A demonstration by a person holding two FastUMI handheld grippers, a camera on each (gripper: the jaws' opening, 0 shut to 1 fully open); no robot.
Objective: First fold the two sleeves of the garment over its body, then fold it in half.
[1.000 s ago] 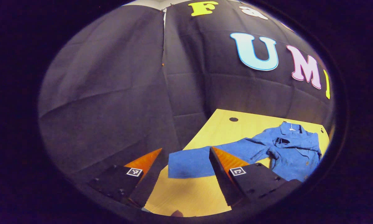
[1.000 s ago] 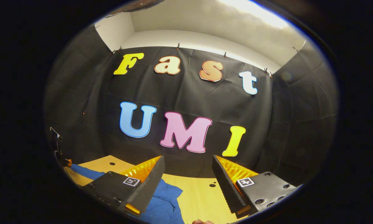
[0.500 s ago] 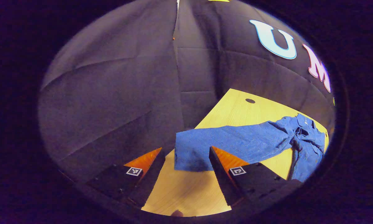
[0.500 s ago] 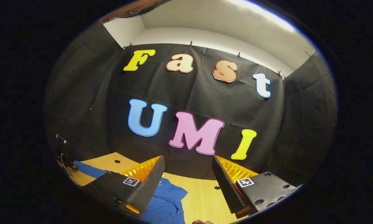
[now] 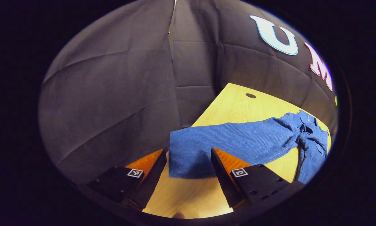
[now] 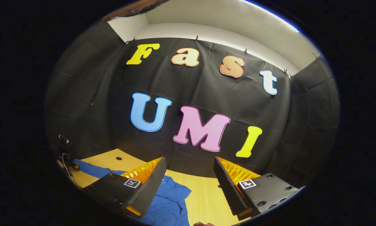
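Sleeve [image 5: 231, 141] outstretched, table [image 5: 235, 103] bare beyond

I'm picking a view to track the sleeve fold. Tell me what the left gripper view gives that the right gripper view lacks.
Left gripper view: the sleeve stretched flat across the table, its cuff ahead of the open left gripper.
Right gripper view: the open right gripper aimed at the wall, with the garment mostly low behind one finger.
Both: blue garment, wooden table.
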